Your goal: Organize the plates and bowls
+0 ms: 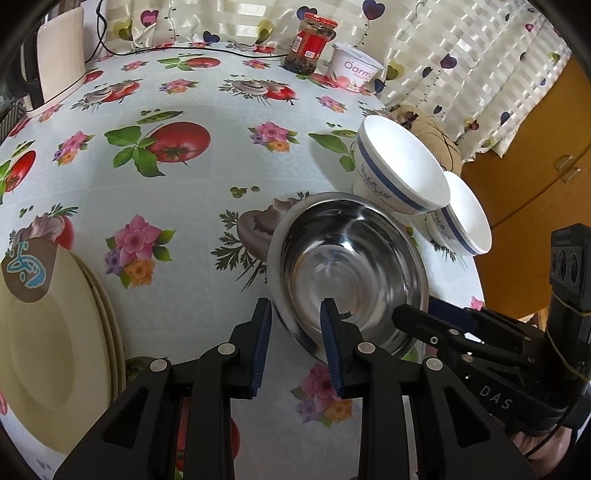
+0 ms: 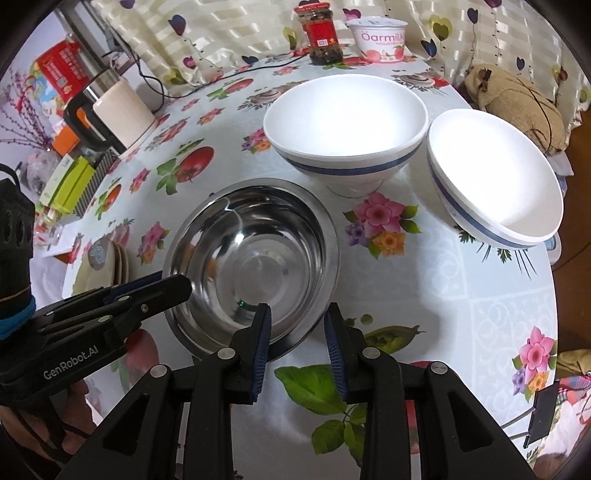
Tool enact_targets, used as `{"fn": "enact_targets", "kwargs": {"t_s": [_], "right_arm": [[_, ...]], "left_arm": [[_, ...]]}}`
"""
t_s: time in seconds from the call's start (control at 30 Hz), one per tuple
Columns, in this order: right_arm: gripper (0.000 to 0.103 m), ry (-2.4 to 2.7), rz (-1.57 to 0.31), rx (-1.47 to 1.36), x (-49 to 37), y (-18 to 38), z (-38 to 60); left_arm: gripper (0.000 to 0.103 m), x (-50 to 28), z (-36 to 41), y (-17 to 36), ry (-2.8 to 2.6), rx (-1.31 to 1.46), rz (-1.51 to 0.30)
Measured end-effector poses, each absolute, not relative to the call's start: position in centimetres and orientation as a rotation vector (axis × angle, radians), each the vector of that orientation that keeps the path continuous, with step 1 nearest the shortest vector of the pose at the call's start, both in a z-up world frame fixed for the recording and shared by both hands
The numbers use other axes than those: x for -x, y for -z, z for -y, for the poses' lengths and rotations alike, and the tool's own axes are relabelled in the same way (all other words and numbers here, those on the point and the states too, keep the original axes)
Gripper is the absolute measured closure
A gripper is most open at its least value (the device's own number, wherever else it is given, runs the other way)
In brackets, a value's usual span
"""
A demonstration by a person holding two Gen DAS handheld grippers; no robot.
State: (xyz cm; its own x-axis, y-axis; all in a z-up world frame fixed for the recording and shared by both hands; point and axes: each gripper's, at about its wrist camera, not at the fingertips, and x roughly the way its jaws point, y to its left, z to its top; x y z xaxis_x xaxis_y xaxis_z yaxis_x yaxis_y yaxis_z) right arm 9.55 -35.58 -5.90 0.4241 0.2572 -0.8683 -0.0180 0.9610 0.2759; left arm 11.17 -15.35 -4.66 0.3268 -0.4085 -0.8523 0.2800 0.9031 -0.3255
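Note:
A steel bowl (image 1: 351, 266) sits on the flowered tablecloth; it also shows in the right wrist view (image 2: 255, 258). My left gripper (image 1: 295, 314) is open, its jaws straddling the bowl's near-left rim. My right gripper (image 2: 297, 317) is open, its jaws straddling the bowl's near-right rim. A white bowl with a blue band (image 2: 343, 122) stands behind the steel bowl. Two stacked white bowls (image 2: 495, 177) stand at the right by the table edge. Stacked cream plates (image 1: 48, 350) lie at the left; they also show in the right wrist view (image 2: 103, 264).
A jar with a red lid (image 2: 321, 33) and a yogurt tub (image 2: 380, 35) stand at the back by the curtain. A kettle (image 2: 110, 110) and boxes (image 2: 70, 181) are at the left. A burlap bundle (image 2: 517, 107) lies at the right edge.

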Motion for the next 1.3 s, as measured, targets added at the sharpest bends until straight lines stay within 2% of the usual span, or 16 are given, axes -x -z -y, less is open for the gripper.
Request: {"fn": "enact_targets", "kwargs": {"t_s": [0.07, 0.23, 0.83, 1.3], "right_arm": [[0.066, -0.168, -1.118, -0.236, -9.4, 5.7, 35.7], [0.064, -0.155, -1.101, -0.229, -8.7, 5.1, 36.1], [0.064, -0.166, -1.01, -0.168, -7.4, 0.9, 35.9], [0.064, -0.157, -0.969, -0.229, -9.6, 0.1, 38.6]], "left_arm": [[0.074, -11.0, 15.2, 4.5, 0.447, 0.126, -1.144], [0.074, -10.5, 14.9, 3.9, 0.446, 0.129, -1.121], [0.074, -10.1, 14.3, 0.3, 0.475, 0.178, -1.028], [0.074, -12.1, 15.6, -0.9, 0.513, 0.177, -1.022]]}}
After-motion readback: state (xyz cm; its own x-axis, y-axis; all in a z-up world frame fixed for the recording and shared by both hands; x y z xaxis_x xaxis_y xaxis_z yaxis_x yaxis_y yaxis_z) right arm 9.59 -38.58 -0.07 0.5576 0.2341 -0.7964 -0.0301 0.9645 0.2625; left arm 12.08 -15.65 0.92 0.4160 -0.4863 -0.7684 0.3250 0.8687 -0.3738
